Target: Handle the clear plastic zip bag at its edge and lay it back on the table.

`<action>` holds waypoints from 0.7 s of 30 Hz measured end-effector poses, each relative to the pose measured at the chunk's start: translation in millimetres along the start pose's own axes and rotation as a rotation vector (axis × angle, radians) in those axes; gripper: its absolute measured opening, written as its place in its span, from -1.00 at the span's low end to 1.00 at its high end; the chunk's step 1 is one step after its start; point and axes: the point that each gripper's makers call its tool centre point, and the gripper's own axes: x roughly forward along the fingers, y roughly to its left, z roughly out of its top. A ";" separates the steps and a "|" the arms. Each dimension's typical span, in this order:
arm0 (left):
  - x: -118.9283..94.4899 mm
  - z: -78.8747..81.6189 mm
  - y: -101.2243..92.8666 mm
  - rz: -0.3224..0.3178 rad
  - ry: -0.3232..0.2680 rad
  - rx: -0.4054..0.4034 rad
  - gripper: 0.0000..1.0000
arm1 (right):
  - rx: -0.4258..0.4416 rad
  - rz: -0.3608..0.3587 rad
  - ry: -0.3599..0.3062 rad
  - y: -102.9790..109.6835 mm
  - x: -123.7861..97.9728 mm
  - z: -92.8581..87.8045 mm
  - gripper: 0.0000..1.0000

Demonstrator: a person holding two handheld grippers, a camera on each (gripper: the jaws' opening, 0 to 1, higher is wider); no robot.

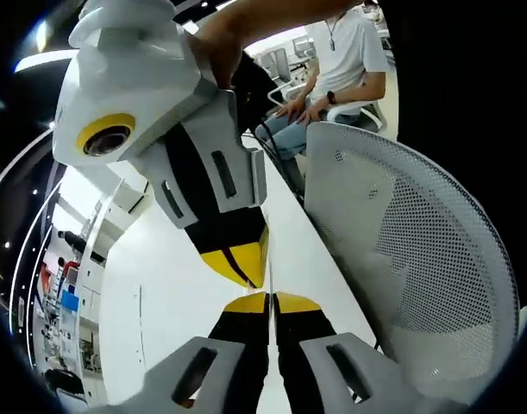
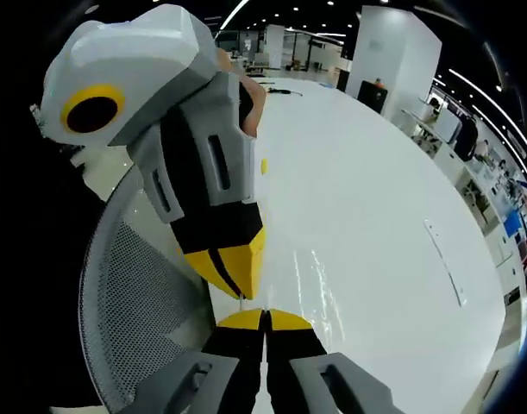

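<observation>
Left gripper view: the left gripper [image 1: 269,299] has its jaws pressed together, tip to tip with the right gripper [image 1: 246,259], also closed, above a white table [image 1: 168,293]; beside it a mesh chair [image 1: 418,250]; the clear bag [image 2: 319,289] is faint between the grippers; grip unclear.

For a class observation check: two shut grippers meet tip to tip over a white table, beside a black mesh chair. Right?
No. The mesh chair is white, not black, as the left gripper view shows; the rest holds.
</observation>
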 end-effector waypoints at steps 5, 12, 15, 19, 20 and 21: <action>-0.9 -2.6 -2.1 0.002 0.010 0.001 -1.00 | 0.031 -0.060 -0.020 -11.7 -5.6 4.9 -1.00; -1.9 -6.9 -6.2 0.019 0.024 -0.030 -1.00 | 0.067 -0.168 -0.064 -37.3 -15.6 11.3 -1.00; -1.8 -9.4 -9.5 0.022 0.030 -0.040 -1.00 | 0.074 -0.197 -0.079 -43.6 -20.5 13.8 -1.00; -1.7 -11.5 -12.4 0.026 0.038 -0.054 -1.00 | 0.082 -0.241 -0.103 -51.4 -25.8 17.9 -1.00; -1.7 -11.8 -13.1 0.024 0.039 -0.059 -1.00 | 0.082 -0.250 -0.109 -53.9 -27.2 18.9 -1.00; -1.8 -11.9 -13.6 0.024 0.039 -0.064 -1.00 | 0.086 -0.268 -0.120 -58.2 -29.5 20.3 -1.00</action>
